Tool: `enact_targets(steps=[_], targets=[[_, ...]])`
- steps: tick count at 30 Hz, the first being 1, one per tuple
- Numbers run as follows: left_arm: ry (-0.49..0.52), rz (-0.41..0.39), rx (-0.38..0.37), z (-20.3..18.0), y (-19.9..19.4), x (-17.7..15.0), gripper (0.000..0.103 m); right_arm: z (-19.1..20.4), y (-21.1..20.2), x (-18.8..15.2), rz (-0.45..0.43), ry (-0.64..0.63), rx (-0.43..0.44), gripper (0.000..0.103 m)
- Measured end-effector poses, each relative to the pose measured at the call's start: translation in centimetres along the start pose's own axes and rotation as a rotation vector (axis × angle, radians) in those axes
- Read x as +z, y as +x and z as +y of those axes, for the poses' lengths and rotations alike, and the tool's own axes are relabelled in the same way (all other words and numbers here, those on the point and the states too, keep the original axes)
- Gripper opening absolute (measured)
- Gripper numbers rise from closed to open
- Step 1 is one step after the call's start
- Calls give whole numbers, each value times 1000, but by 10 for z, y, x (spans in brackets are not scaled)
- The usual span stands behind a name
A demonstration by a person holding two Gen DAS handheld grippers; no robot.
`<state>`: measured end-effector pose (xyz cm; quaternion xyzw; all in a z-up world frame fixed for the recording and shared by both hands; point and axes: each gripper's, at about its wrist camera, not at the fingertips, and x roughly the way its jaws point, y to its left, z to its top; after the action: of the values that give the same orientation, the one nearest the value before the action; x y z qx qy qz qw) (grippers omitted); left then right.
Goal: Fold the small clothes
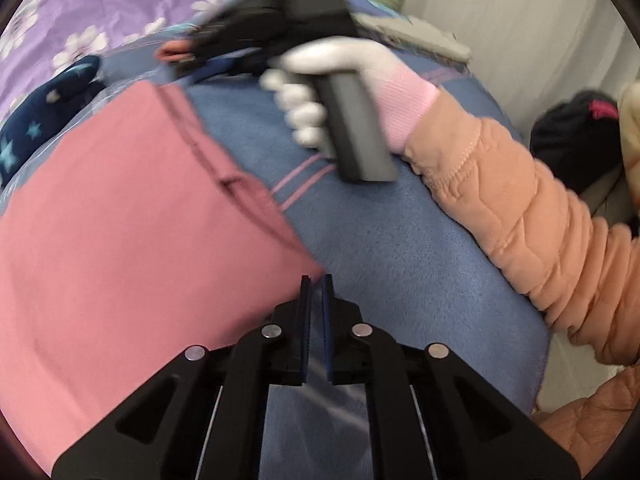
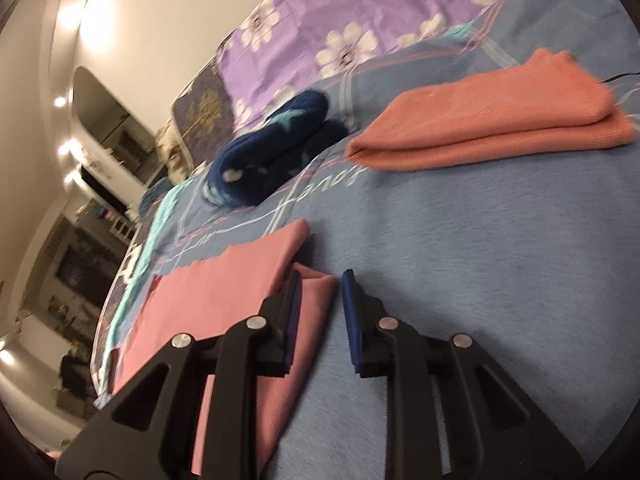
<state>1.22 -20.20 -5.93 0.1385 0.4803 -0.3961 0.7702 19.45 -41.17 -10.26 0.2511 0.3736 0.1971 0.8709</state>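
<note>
Pink cloth (image 1: 132,216) lies spread flat on a blue blanket (image 1: 400,264) that covers the bed, and it fills the left half of the left wrist view. The left gripper (image 1: 317,292) hangs just over the cloth's near corner, its blue-padded fingers drawn almost together with only a thin slit between them; nothing shows between the pads. In the right wrist view the right gripper (image 2: 320,292) sits low over a folded edge of the same pink cloth (image 2: 224,304); its fingers stand a little apart, the left pad (image 2: 294,300) against the fabric, the right pad over bare blanket (image 2: 460,240), so the cloth is not pinched. A white-gloved hand (image 1: 320,80) in a peach quilted sleeve (image 1: 520,208) grips that tool's handle. Farther back lie a folded orange garment (image 2: 492,120) and a navy star-patterned bundle (image 2: 272,160), well apart from the pink cloth, beside a purple flowered sheet (image 2: 360,12).
</note>
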Motion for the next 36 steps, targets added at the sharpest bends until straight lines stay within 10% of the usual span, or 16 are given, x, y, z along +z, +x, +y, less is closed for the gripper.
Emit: enact_targets(steps=[10, 14, 20, 30, 36], targets=[[-59, -31, 57, 39, 0, -22, 34, 59, -71, -94, 168, -99, 168, 22], [-44, -62, 14, 35, -13, -28, 38, 68, -71, -150, 195, -199, -50, 13], [-161, -196, 88, 73, -71, -62, 38, 104, -107, -134, 74, -264, -195, 21], [-700, -420, 424, 204, -206, -230, 8, 248, -42, -170, 158, -666, -95, 34], [-712, -406, 382, 213, -206, -266, 8, 326, 16, -220, 253, -845, -2, 36]])
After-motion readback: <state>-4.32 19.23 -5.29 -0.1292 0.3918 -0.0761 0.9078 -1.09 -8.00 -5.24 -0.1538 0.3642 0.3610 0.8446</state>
